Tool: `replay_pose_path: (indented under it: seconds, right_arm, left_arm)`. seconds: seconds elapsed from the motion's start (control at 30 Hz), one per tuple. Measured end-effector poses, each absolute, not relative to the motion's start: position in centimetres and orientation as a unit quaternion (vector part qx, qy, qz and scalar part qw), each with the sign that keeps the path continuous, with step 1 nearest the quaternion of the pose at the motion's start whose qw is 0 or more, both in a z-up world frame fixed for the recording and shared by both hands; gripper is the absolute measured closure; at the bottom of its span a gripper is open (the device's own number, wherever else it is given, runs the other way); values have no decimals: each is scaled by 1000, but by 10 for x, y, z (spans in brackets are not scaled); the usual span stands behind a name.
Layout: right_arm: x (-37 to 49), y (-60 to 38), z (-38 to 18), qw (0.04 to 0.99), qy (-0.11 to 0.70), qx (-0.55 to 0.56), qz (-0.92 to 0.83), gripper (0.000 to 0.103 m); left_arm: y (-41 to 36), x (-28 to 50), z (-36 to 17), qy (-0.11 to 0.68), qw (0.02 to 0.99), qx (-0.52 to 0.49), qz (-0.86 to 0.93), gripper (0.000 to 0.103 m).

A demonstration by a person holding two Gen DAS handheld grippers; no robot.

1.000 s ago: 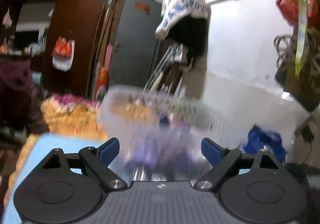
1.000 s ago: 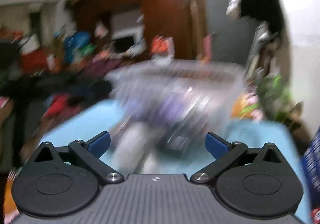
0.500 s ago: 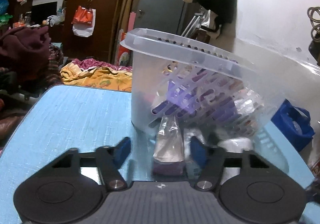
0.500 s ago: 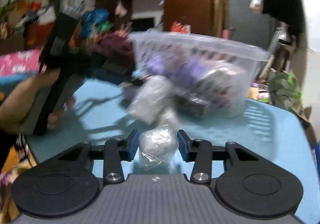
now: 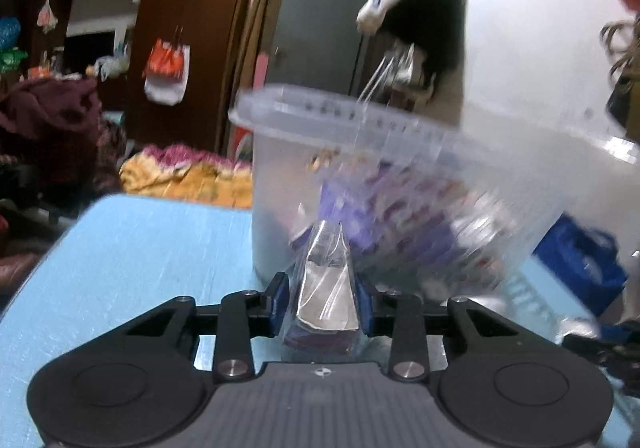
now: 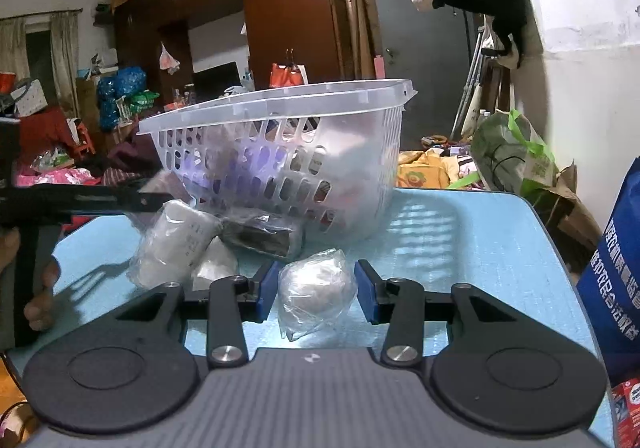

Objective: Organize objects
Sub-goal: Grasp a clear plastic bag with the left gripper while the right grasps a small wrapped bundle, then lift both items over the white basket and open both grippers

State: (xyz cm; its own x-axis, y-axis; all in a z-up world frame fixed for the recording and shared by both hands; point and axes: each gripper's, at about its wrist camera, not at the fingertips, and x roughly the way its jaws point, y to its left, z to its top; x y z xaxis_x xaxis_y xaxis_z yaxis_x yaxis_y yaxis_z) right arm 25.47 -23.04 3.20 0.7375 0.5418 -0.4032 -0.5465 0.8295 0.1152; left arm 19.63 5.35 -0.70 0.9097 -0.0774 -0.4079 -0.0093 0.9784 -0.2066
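A clear plastic basket (image 6: 304,152) stands tilted on the blue desk (image 6: 480,240), wrapped packets beside it. The left gripper (image 5: 323,300) has its jaws pinching a wrapped purple packet (image 5: 326,288) just before the basket. The right gripper (image 6: 317,290) has its jaws pressed on a wrapped white ball (image 6: 316,288).

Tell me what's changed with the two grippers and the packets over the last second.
Both sets of jaws went from wide open to shut. The left gripper closed on a purple packet; the right gripper closed on a white wrapped bundle. The basket stays tipped on the blue table, other packets beside it.
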Motion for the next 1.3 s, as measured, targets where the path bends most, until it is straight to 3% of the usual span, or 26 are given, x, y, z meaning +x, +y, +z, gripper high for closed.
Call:
replay_pose_path:
  seconds: [0.17,0.93,1.3]
  right_arm:
    - [254,-244,30,934,206,23,290,57]
    - [241,-246,34,946,149,11,289,57]
    - [226,-255,60,939,104,28,327,58]
  left_arm:
    - [59,178,-2,161,979,-123,-25,64]
    - [64,172,-3,133,980,-144,-38,64]
    - [54,129,20,45,981,-148,-121,64]
